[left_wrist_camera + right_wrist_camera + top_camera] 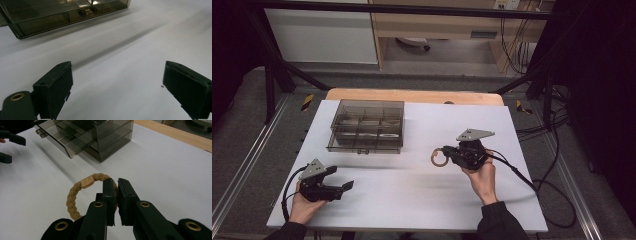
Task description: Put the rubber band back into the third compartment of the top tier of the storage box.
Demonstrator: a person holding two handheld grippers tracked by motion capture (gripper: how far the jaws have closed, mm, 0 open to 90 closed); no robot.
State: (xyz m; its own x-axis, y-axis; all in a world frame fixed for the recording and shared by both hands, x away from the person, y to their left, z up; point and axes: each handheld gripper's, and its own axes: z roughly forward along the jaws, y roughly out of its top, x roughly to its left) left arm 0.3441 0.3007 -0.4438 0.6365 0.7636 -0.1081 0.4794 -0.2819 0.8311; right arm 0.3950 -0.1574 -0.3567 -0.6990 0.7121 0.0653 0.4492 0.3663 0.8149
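The braided ring (75, 195), a tan loop of twisted cord with a small pale tag on its upper arc, sits at the centre of the right gripper view, pinched by one side of its rim between the two black jaws. In the high view it hangs off the tip of the right gripper (451, 155) just right of the frame's middle, above the white table (422, 195). The jaws stand almost together with only the thin cord between them, so the hold is on a narrow, soft strand.

That is the weak point, as I judge it: the cord is springy and rounded, and it could squirm out from the flat pads or swing on the grip if the hand tilts or hurries. The free part of the loop may also catch on the wall of the organiser box (367, 126) if it is carried there low.

The box, at upper left of the high view, is smoky clear plastic, rectangular, split into small compartments, with a latch on its front edge; which cell is meant I cannot tell.

The left gripper (343, 187) rests at lower left, jaws spread wide and holding nothing, its matte black pads (53, 87) hovering over bare table.
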